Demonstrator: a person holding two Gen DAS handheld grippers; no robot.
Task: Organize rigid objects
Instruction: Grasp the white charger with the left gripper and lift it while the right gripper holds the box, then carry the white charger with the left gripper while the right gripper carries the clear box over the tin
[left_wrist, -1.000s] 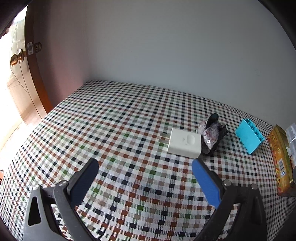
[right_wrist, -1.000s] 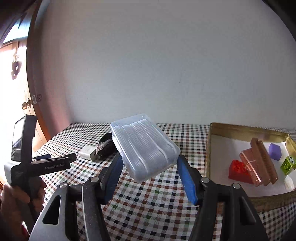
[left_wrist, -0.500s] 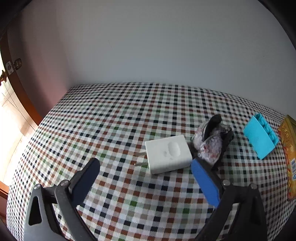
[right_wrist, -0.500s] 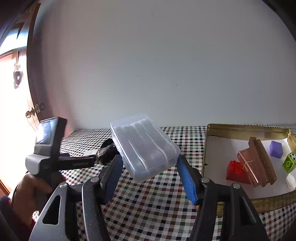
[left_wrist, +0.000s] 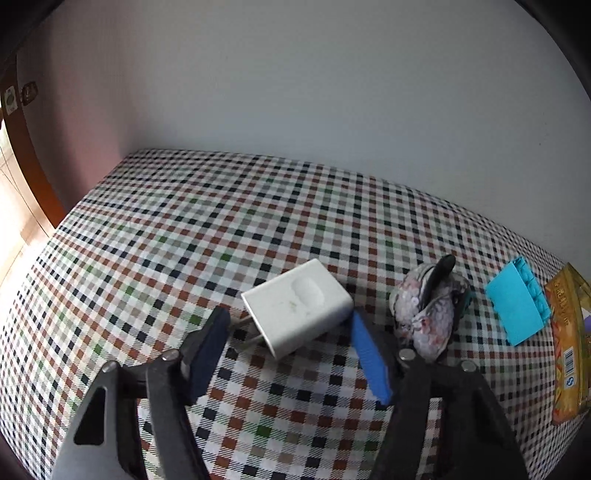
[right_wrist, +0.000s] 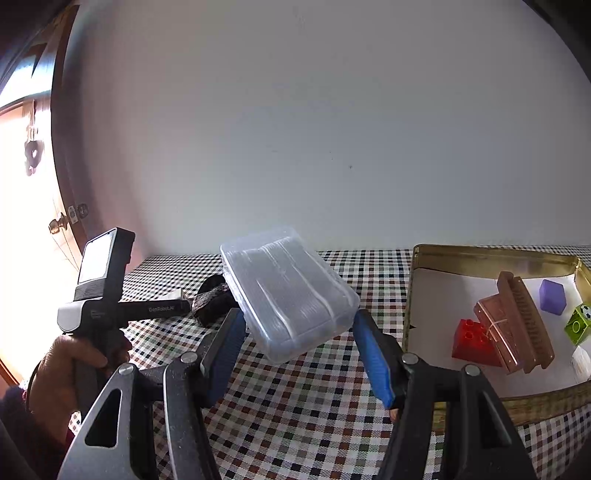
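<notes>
Your left claw (left_wrist: 288, 325) has just been closing around the white charger (left_wrist: 297, 303) on the checked cloth (left_wrist: 221, 221). The charger sits between the jaws, but they are still partly open: the right pad looks to be at its corner, while the left pad stands clear, just beside the metal prongs (left_wrist: 245, 328). Nothing is gripped yet.

The risk here is the angle. The charger lies skewed across the jaws, so they would meet a corner on one side and the prongs on the other — it may pivot or squirt out forward as you squeeze. The prongs are a poor surface; a pad landing there would likely slip. Square the claw to the flat sides first.

Just beyond the right pad lies a mottled clip (left_wrist: 428, 310), close to the charger. A shoved charger could knock it, and past that sits the blue block (left_wrist: 515, 308).

Your right claw (right_wrist: 299, 332) holds the clear box (right_wrist: 288, 291) off the cloth, pinched between both pads and tilted up. The grip sits low on the box, so it could twist or drop if you swing fast. The tin (right_wrist: 491, 260), holding the red brick (right_wrist: 471, 341), brush (right_wrist: 517, 321) and purple cube (right_wrist: 552, 297), is to its right — watch the near rim when you bring the box over.
</notes>
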